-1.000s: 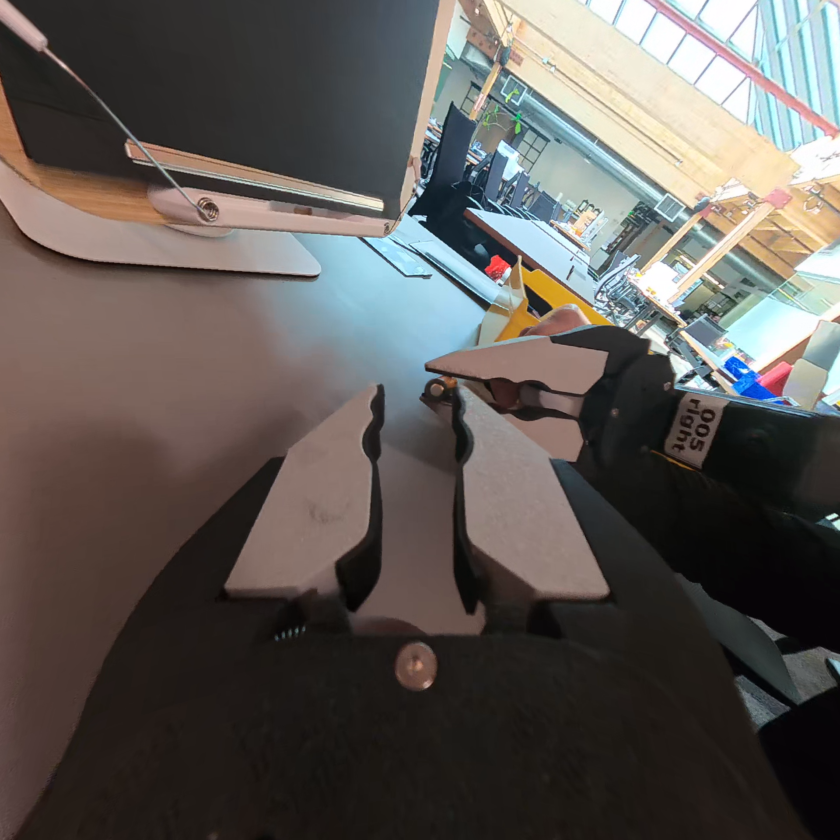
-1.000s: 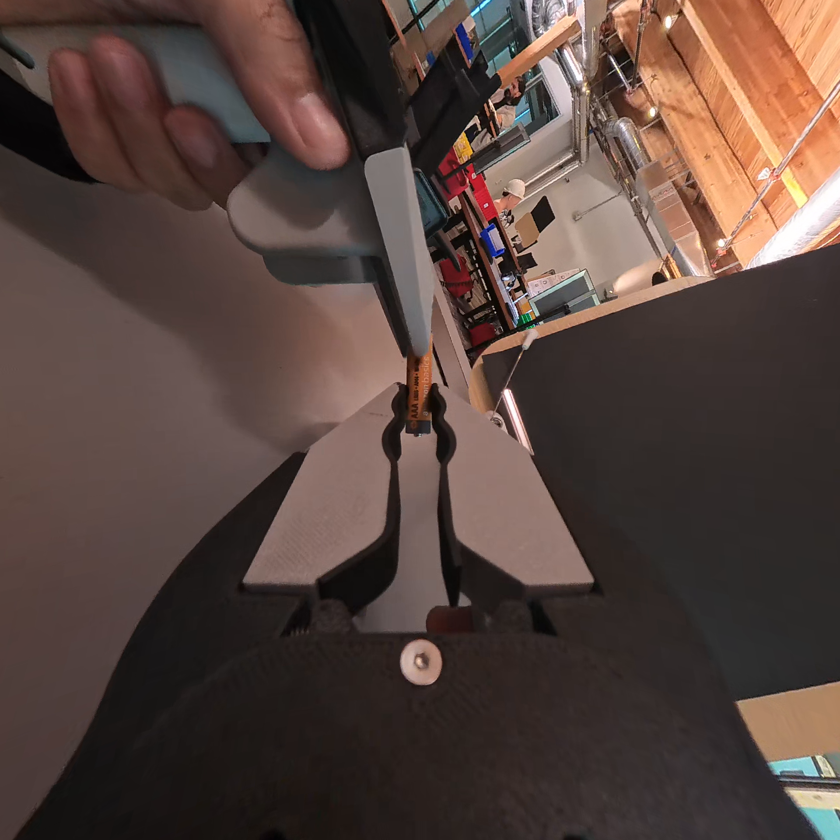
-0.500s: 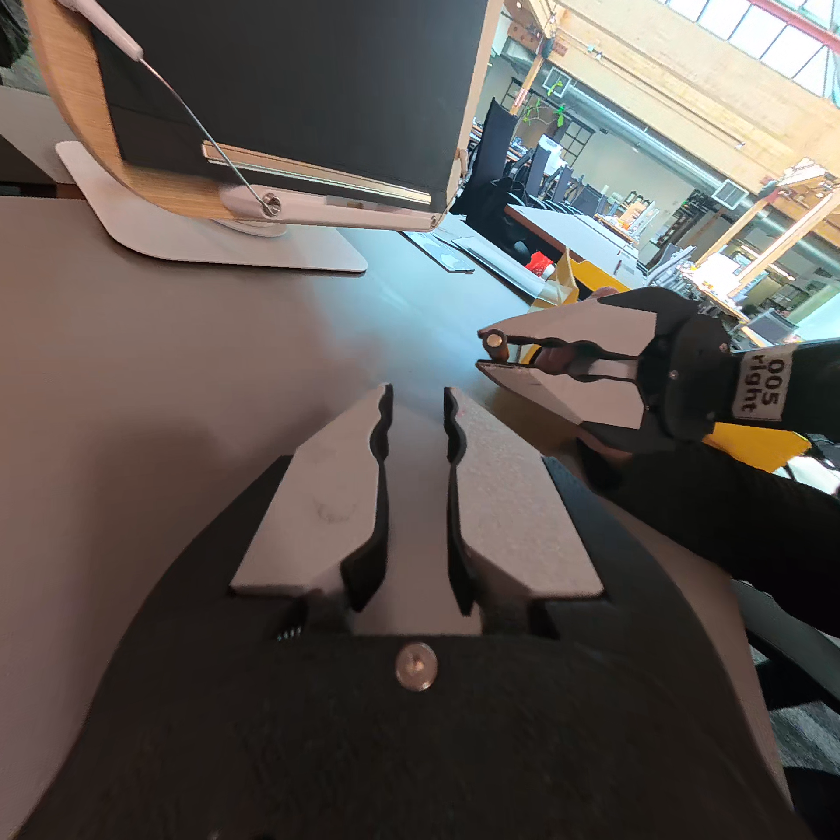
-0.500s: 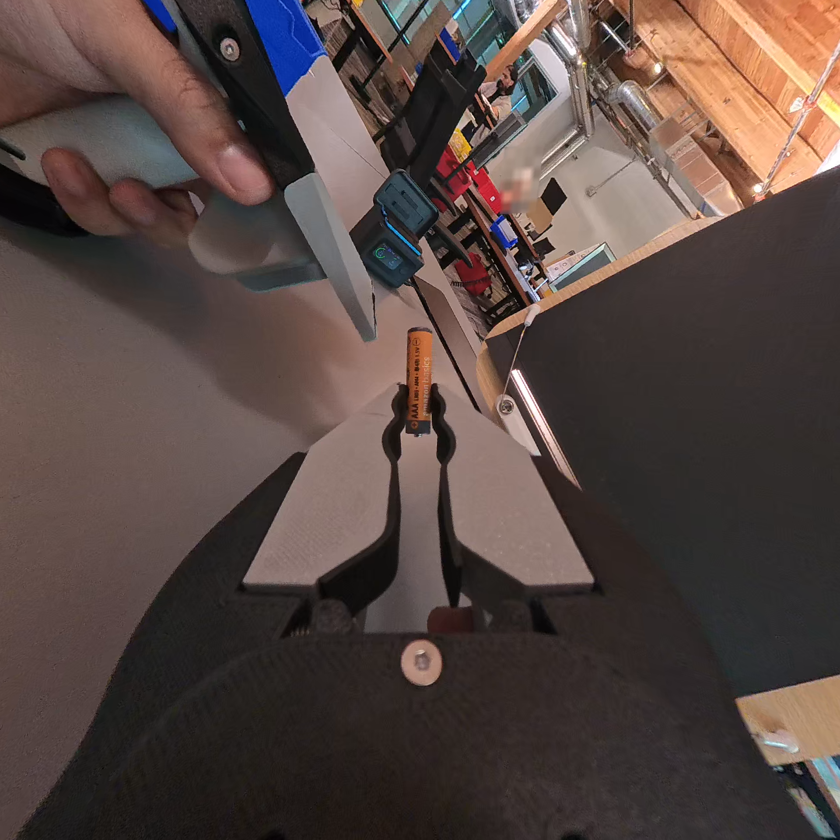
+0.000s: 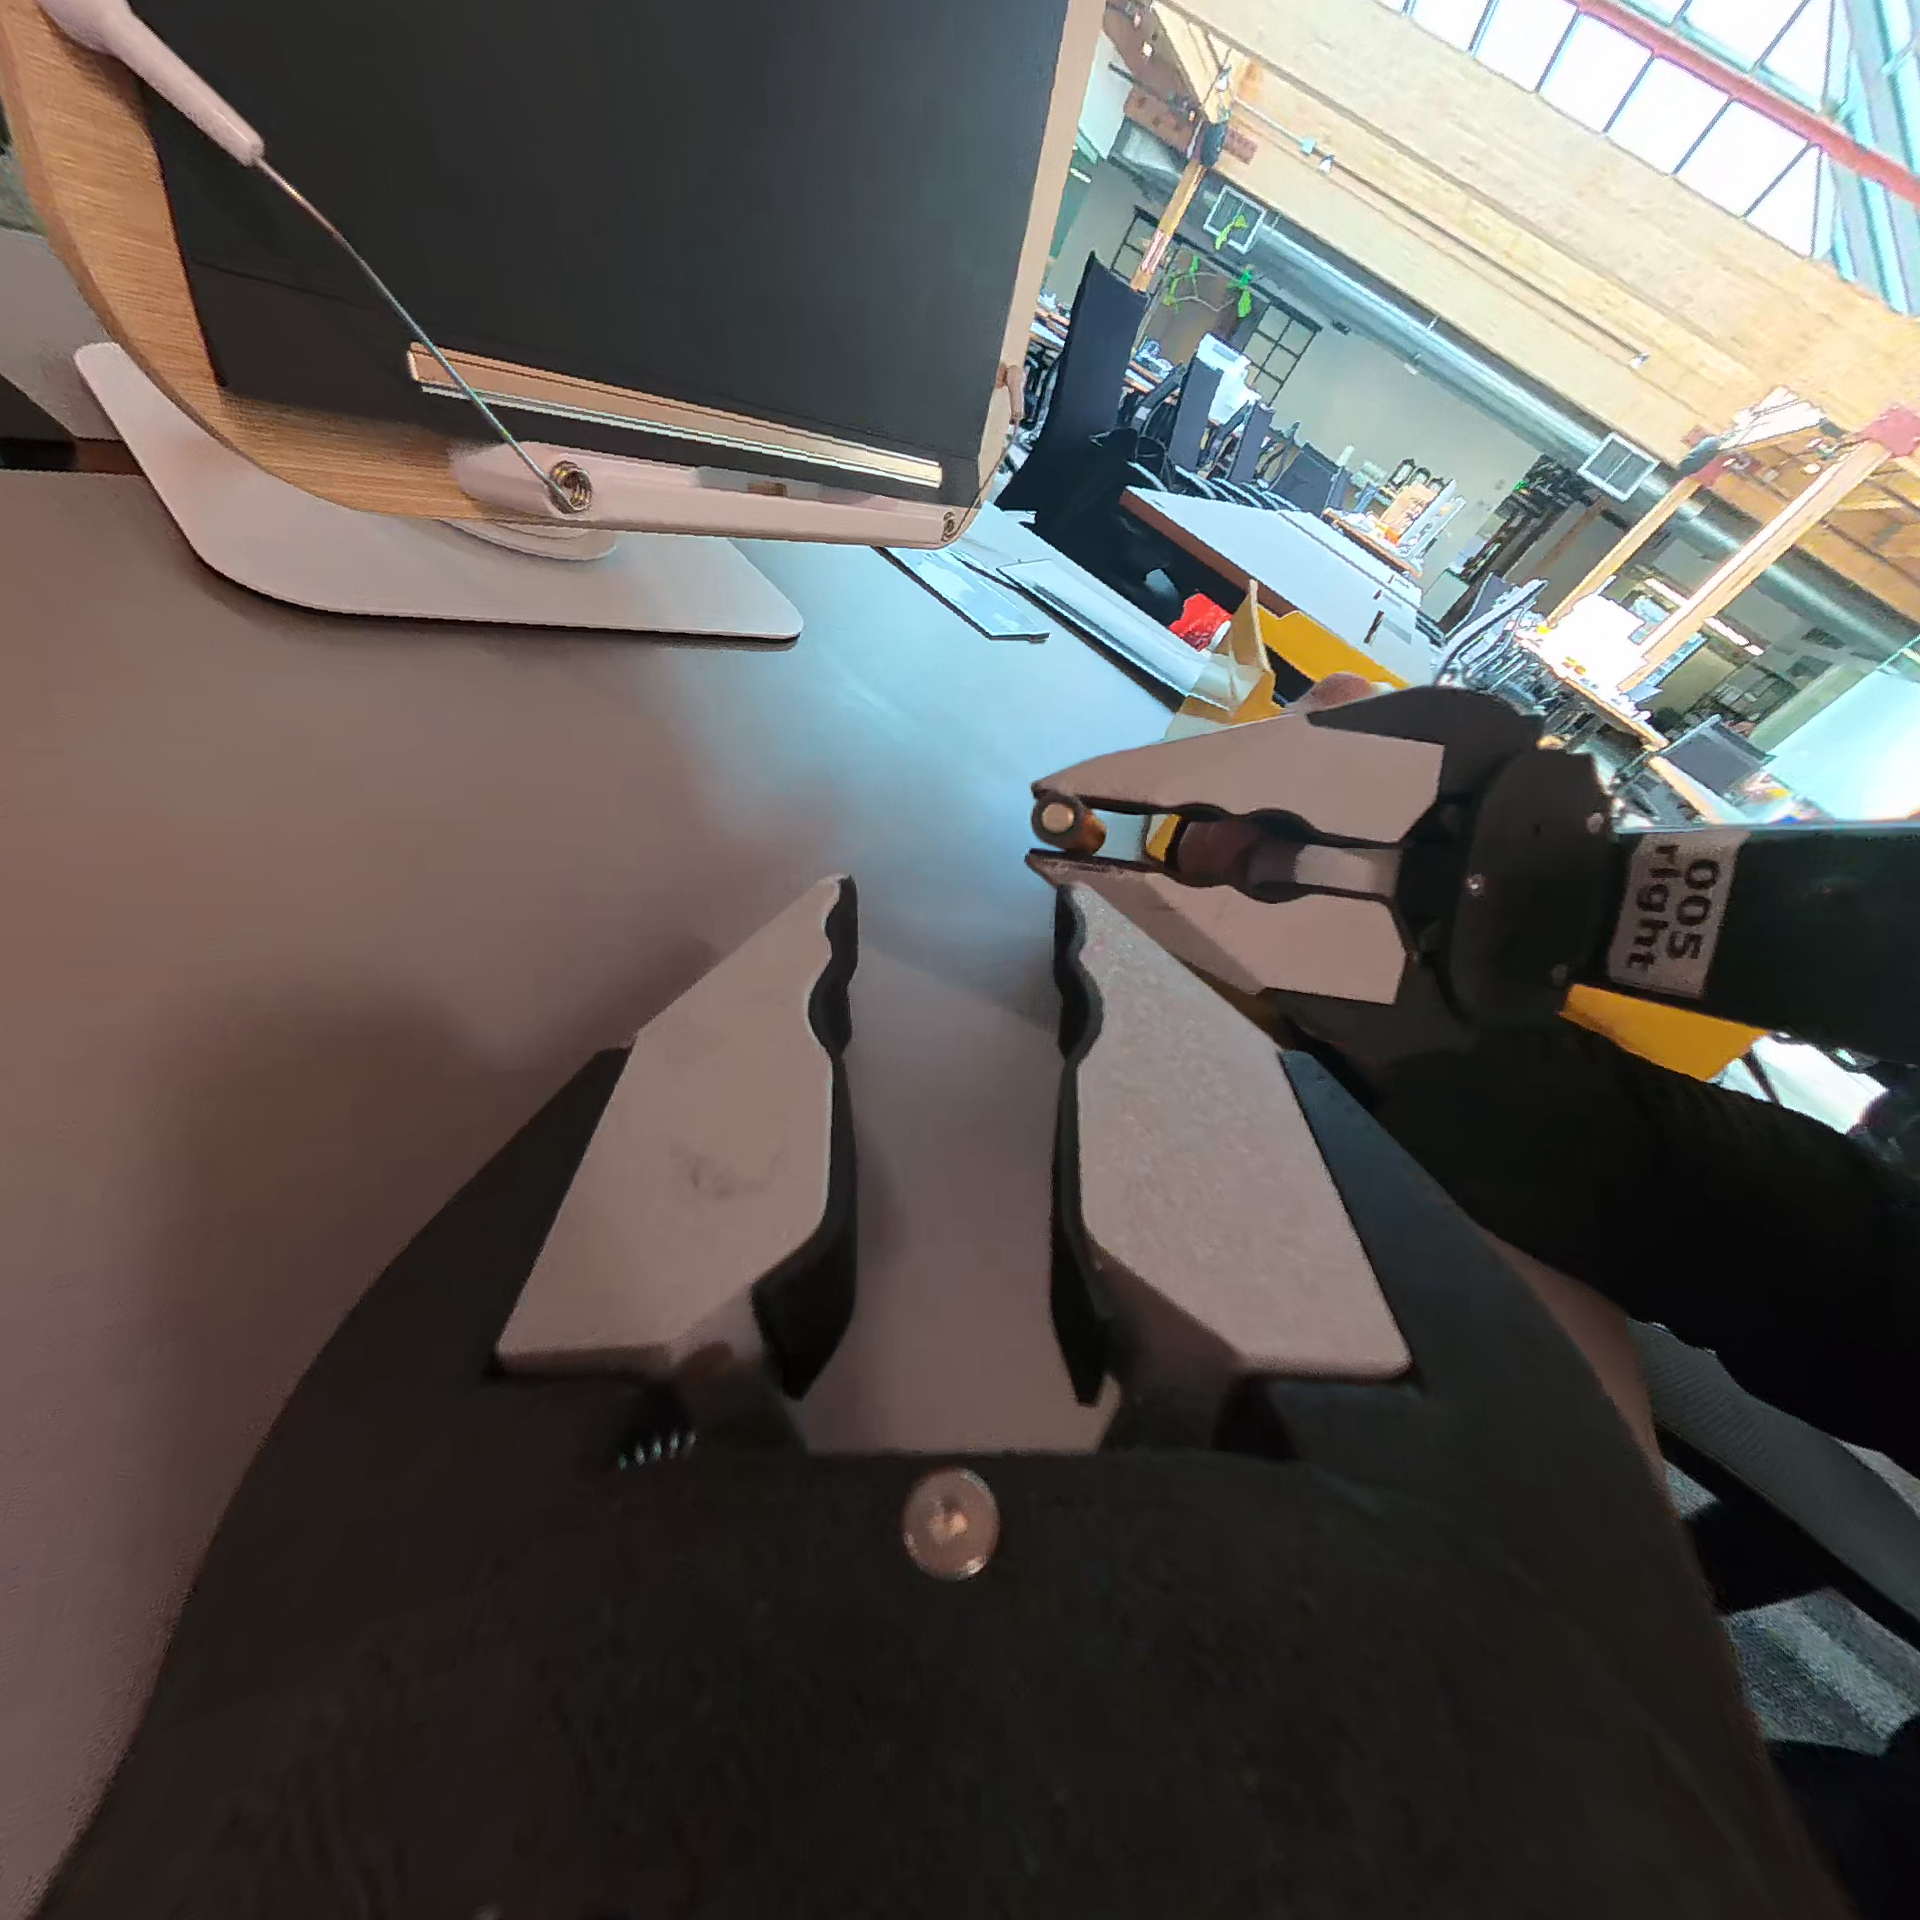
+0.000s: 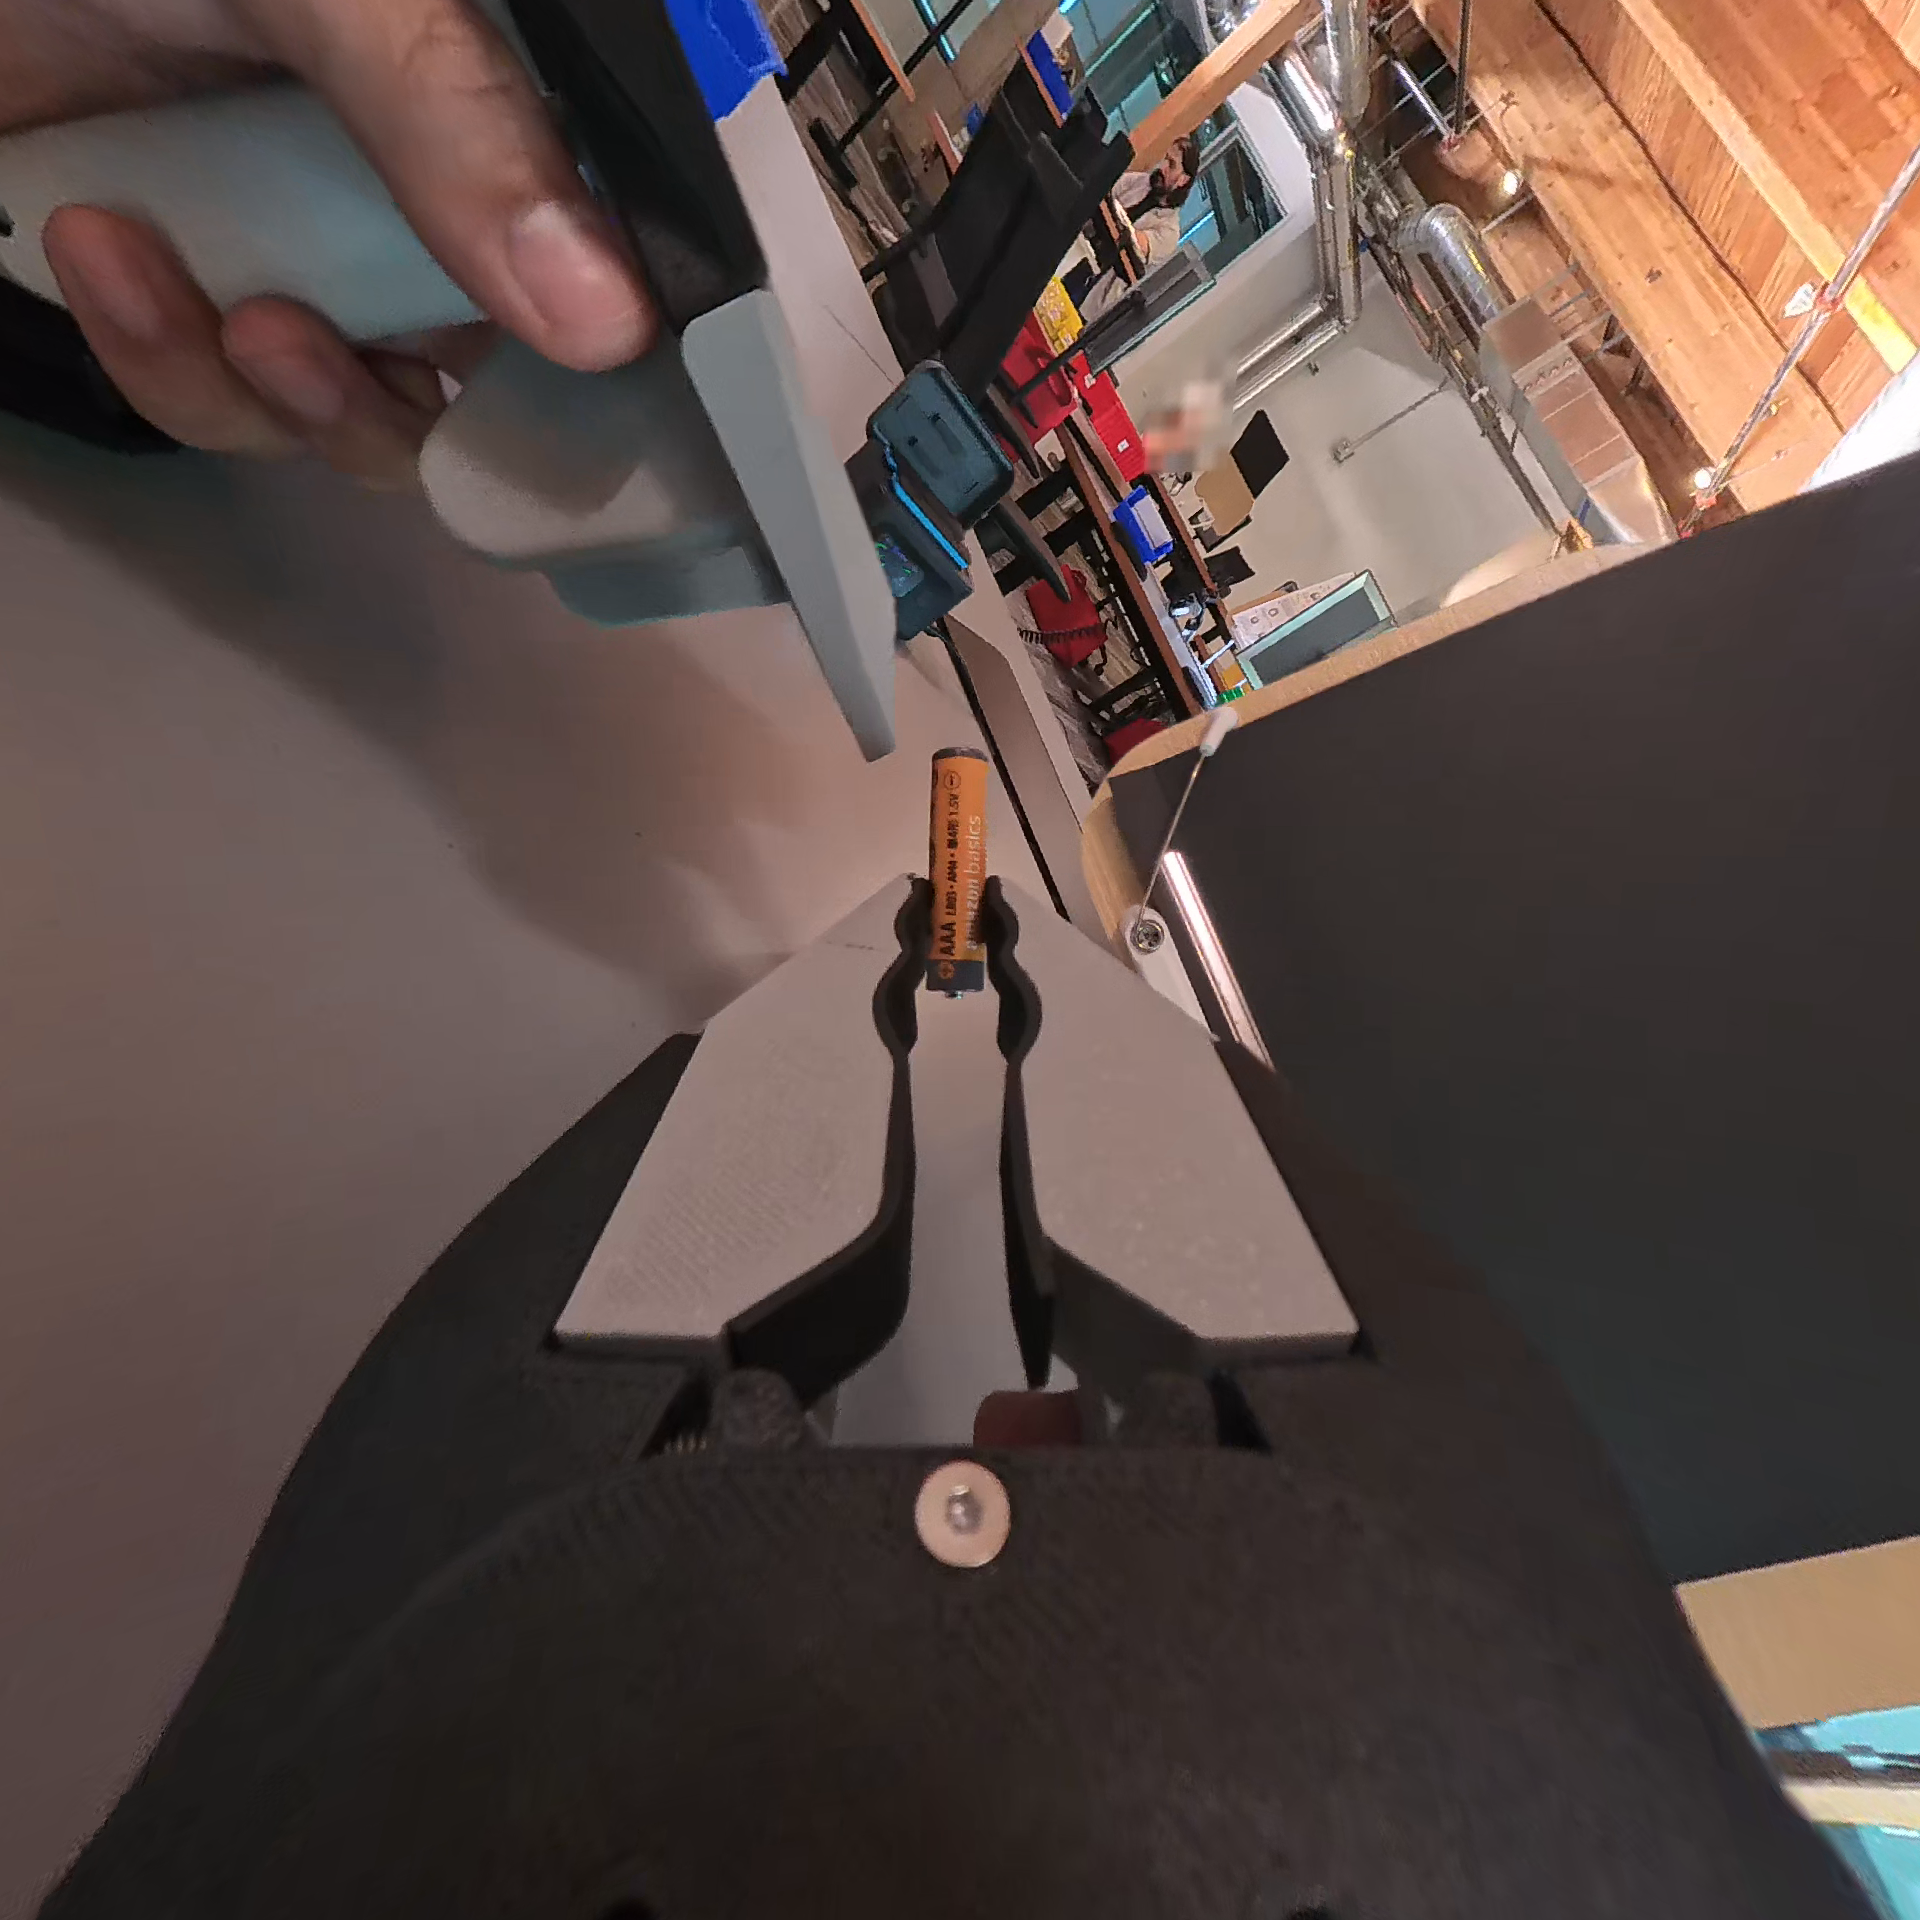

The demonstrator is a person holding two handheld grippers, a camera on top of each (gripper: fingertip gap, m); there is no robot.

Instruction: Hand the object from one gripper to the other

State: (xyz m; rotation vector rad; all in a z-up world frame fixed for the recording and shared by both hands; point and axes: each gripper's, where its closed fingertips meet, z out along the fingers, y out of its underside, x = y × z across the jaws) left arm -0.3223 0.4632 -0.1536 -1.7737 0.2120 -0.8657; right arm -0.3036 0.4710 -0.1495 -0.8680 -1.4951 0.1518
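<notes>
The object is a small orange and black battery [image 6: 958, 868]. My right gripper [image 6: 953, 894] is shut on its lower half, and the battery sticks out past the fingertips. In the left wrist view the right gripper [image 5: 1044, 836] comes in from the right with the battery's end [image 5: 1062, 821] showing between its tips. My left gripper [image 5: 951, 914] is open and empty, just below and left of the right gripper's tips. In the right wrist view the left gripper's finger [image 6: 821, 582] hangs above the battery, apart from it, held by a hand [image 6: 343, 260].
A grey tabletop [image 5: 312, 831] lies under both grippers. A black panel on a curved wooden stand with a white base [image 5: 468, 582] stands at the back left. It fills the right side of the right wrist view [image 6: 1558, 1039]. A yellow box [image 5: 1309, 644] sits past the table edge. Both grippers' tips are close together, under 4 cm apart.
One second ago the left gripper's tips were at the battery held by the right gripper. The left gripper has since drawn back and opened wider; the battery stays in the right gripper.
</notes>
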